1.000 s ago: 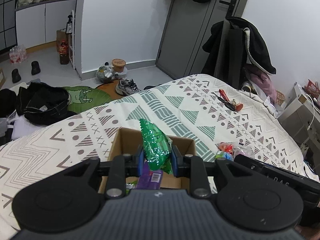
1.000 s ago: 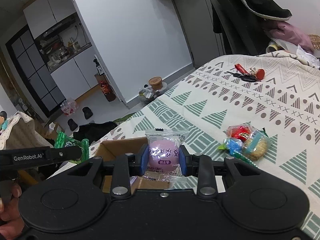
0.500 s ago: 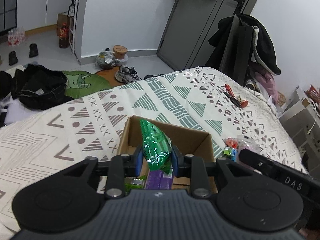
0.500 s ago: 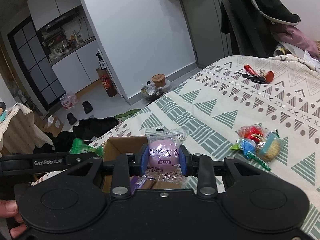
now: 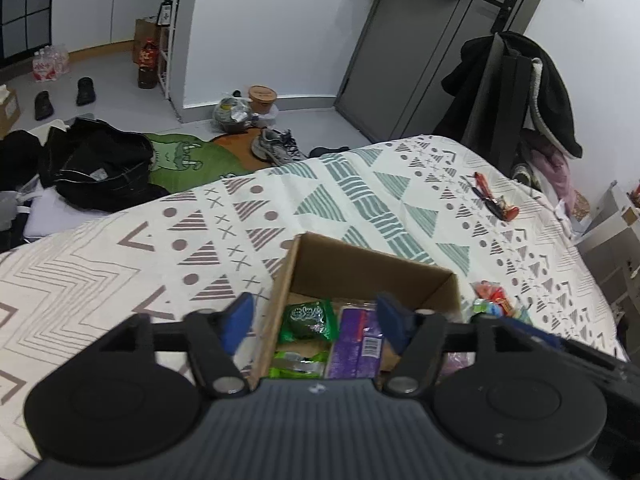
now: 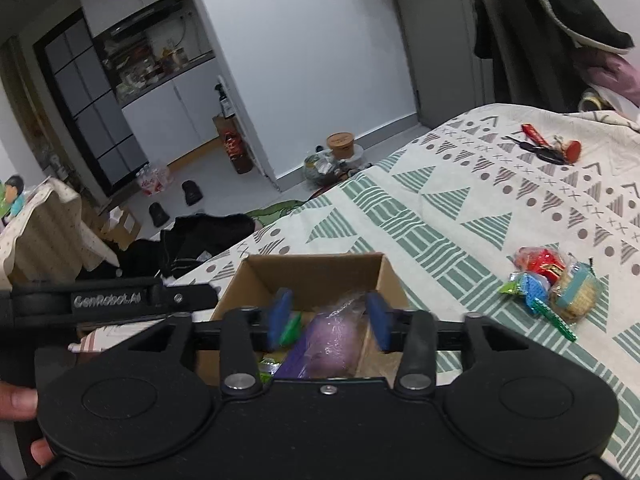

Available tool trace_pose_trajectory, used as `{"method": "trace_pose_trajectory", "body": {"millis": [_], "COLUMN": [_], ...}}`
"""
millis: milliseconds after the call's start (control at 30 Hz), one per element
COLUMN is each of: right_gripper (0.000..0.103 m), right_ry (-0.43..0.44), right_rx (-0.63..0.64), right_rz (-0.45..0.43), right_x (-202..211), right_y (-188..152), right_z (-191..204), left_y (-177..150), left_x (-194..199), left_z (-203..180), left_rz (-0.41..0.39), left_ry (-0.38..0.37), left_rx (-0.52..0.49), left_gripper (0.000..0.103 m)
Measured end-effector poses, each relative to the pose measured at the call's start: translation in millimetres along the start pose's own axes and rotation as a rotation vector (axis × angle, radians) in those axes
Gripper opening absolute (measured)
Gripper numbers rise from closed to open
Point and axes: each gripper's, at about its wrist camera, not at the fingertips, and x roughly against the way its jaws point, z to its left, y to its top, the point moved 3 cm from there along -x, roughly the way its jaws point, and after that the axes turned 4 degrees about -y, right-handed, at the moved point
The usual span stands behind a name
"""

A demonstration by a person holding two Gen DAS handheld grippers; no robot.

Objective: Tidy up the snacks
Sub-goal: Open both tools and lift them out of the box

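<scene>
With both my jaws spread empty over the box [image 5: 372, 268], several snacks lie inside; perhaps four loose snacks [image 6: 550, 280] remain on the bed [image 6: 460, 208].

Box [image 5: 360, 268] sits on the bed [image 5: 120, 264]; loose snacks [image 6: 552, 284] lie right, seemingly apart.

Both claws hang spread above the cardboard box [image 5: 362, 268], whose top stands open, though packets crowd its floor. Right of it, a snack pile [image 6: 554, 286] blocks that stretch of bed [image 5: 200, 240]. Left of the box the quilt lies bare.
</scene>
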Motion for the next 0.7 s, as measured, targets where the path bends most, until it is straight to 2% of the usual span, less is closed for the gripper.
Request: {"method": "trace_pose_trajectory", "body": {"millis": [33,200,400,600,700], "right_gripper": [0.051,0.053,0.064,0.076,0.079], "right_ry": [-0.007,-0.048,-0.097,-0.118,-0.129], "right_rx": [-0.012,-0.079,-0.121,-0.152,-0.171], "right_rz": [-0.005,-0.003,0.013,0.012,0.01], "right_x": [1,9,19,32,37], "right_y": [1,4,3,0,-1], "right_z": [-2,-26,-57,-85,-100], "left_y": [0,-3,-8,-13,-14], "left_x": [1,4,8,9,9], "left_z": [0,-4,-23,-44,-56], "left_rz": [-0.002,0.02,0.005,0.0,-0.007], "left_ry": [0.011,0.047,0.051,0.034,0.017], "left_rx": [-0.001,-0.021,-0.083,-0.103,-0.111], "left_gripper": [0.078,0.083,0.102,0.103,0.103]}}
